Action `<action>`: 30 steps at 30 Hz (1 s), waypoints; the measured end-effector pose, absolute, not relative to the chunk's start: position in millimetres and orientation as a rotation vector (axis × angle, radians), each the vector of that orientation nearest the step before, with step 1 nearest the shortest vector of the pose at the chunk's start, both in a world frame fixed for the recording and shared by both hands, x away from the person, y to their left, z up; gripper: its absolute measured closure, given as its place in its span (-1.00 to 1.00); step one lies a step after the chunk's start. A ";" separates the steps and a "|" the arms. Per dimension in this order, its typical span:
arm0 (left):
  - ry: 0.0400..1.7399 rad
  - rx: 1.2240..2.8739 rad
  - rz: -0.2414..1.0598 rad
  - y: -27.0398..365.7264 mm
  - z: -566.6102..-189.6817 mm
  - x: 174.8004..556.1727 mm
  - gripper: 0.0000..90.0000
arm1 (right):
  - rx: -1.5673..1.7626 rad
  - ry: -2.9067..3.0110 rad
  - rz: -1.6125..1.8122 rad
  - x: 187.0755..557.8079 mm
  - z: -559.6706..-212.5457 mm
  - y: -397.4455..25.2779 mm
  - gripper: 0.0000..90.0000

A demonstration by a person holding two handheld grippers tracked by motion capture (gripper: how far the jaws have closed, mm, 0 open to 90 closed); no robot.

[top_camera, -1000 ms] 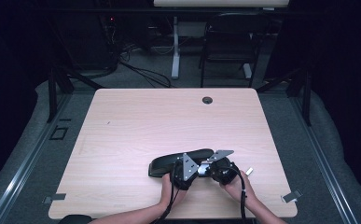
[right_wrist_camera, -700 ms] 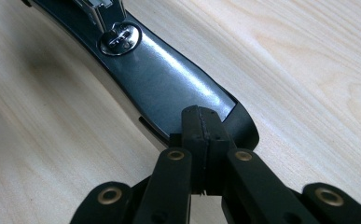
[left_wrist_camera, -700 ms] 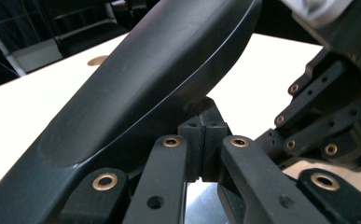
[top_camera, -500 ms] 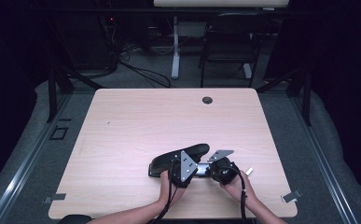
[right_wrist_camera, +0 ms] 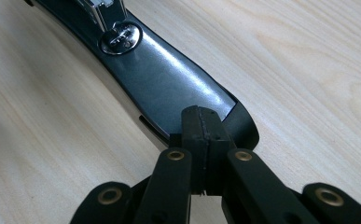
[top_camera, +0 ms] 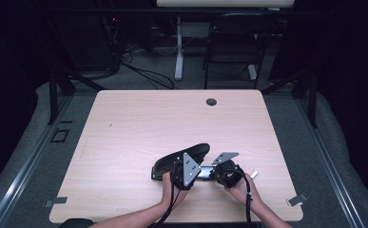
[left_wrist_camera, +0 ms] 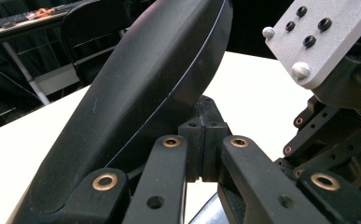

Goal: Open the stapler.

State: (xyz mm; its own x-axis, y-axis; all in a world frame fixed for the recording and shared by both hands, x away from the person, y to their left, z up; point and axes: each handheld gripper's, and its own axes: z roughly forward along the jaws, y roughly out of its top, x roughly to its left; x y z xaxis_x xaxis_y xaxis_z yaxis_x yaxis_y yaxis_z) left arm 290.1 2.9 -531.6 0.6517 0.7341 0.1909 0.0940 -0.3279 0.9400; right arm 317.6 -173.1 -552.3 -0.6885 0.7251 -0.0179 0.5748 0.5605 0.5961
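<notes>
A big black stapler lies near the front of the wooden table, its upper arm tilted up off its base. My left gripper is shut with nothing between its pads, and its tips rest against the underside of the raised arm. From the right comes my right gripper, also shut, its tips pressed onto the glossy rear end of the base. The metal anvil shows farther along the base. In the left gripper view the right gripper's grey plate is close by.
A cable hole sits at the table's far edge. Small metal tabs lie at the front right and at the corners. Beyond the table stand a dark chair and a desk leg with cables on the floor.
The stapler's upper arm has swung up from lying nearly flat, with the left gripper beneath it. The right gripper has stayed on the base end.
</notes>
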 end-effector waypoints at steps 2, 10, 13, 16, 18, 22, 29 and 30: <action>0.665 1.810 0.755 4.0 -530.3 290.1 1.00 | 1.106 2.528 0.854 318.2 -553.1 -175.3 1.00; 0.656 1.779 0.771 7.0 -524.2 290.8 1.00 | 1.084 2.542 0.828 318.3 -551.7 -171.5 1.00; 0.663 1.775 0.773 7.0 -523.8 291.3 1.00 | 1.054 2.544 0.800 318.2 -551.2 -169.2 1.00; 0.666 1.770 0.775 7.7 -522.4 291.6 1.00 | 1.047 2.542 0.798 317.9 -551.4 -168.6 1.00; 0.676 1.755 0.775 9.8 -520.8 291.8 1.00 | 1.046 2.543 0.800 318.0 -551.4 -168.8 1.00; 0.699 1.737 0.770 13.0 -517.0 292.8 1.00 | 1.061 2.531 0.815 317.3 -552.4 -167.1 1.00; 0.721 1.727 0.763 16.8 -513.2 295.2 1.00 | 1.044 2.555 0.790 318.5 -550.7 -166.6 1.00; 0.720 1.727 0.764 17.2 -512.9 295.3 1.00 | 1.045 2.549 0.793 318.3 -551.0 -166.2 1.00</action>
State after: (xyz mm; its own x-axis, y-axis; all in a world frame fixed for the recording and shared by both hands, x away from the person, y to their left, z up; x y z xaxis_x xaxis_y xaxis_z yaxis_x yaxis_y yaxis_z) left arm 295.3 17.2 -512.9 0.6128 0.7772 0.1428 0.0967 -0.2531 0.9626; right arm 318.3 -166.2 -551.0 -0.7017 0.7111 -0.0433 0.5610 0.5890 0.5817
